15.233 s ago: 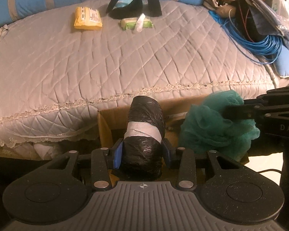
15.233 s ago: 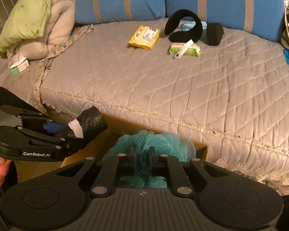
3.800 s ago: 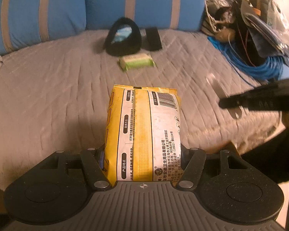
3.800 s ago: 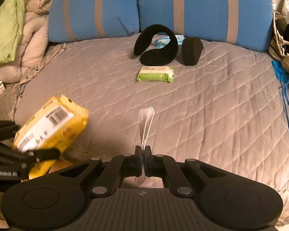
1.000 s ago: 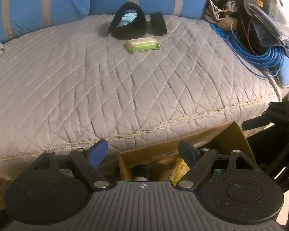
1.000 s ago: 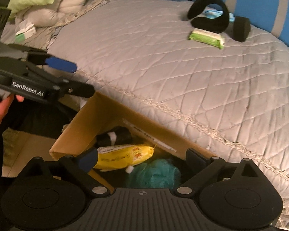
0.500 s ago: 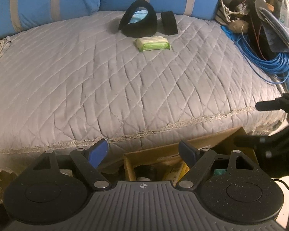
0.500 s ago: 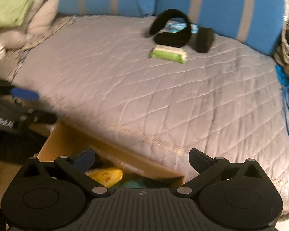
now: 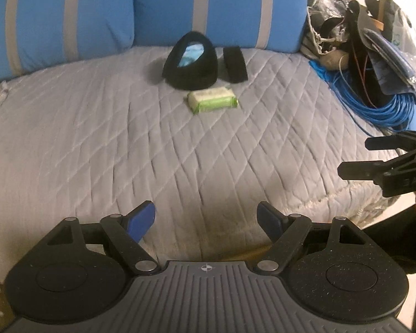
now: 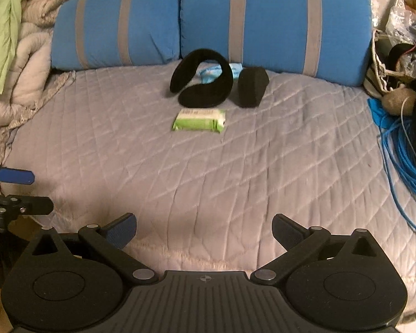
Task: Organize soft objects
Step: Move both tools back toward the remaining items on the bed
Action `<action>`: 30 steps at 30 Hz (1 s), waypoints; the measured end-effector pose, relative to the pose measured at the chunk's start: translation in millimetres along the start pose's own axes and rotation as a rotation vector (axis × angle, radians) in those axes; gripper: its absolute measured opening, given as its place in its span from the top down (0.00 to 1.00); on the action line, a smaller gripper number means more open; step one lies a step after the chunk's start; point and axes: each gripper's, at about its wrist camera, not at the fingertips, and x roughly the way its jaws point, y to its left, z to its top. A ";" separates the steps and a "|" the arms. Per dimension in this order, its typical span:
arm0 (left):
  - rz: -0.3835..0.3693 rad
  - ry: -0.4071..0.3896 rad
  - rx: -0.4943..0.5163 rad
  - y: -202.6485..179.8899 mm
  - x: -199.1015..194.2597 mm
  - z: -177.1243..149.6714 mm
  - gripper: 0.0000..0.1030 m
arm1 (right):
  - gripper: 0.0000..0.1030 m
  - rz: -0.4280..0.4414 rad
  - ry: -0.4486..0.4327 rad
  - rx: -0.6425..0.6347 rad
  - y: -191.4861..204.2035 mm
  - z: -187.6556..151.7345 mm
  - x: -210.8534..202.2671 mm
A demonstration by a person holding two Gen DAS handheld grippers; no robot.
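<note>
One green-and-white wipes pack lies flat on the grey quilted bedspread, just in front of a curved black earmuff band and a separate black pad. Two blue striped pillows stand behind; a blue cable coil lies right. Nothing blocks the pack. Left gripper and right gripper both gape wide, empty.

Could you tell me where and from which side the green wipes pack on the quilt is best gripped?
Probably across the short width of the green wipes pack, coming down from above: it lies flat with its long side crosswise, clear of the black earmuffs behind it.
</note>
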 end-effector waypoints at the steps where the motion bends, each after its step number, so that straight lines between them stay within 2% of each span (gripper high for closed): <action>1: 0.003 -0.009 0.011 0.8 2.5 4.1 0.22 | 0.00 0.000 -0.004 -0.003 -0.8 2.9 1.6; 6: 0.004 -0.065 0.037 5.5 14.1 21.5 0.22 | 0.00 -0.028 -0.033 -0.031 -1.3 12.9 10.4; 9: -0.011 -0.118 0.069 4.0 18.5 28.7 0.22 | 0.00 -0.082 -0.067 -0.072 2.2 14.8 16.6; 12: 0.006 -0.158 0.111 -0.3 24.7 33.3 0.22 | 0.00 -0.131 -0.078 -0.112 2.7 14.5 23.6; 17: 0.008 -0.192 0.136 -3.4 35.8 41.1 0.21 | 0.00 -0.151 -0.066 -0.134 -2.3 21.5 33.8; 21: 0.006 -0.185 0.163 -2.9 47.4 51.8 0.21 | 0.00 -0.191 -0.048 -0.104 -11.1 30.8 39.0; 30: -0.001 -0.166 0.252 -4.1 77.8 74.7 0.21 | 0.00 -0.121 0.013 -0.017 -32.7 47.3 52.6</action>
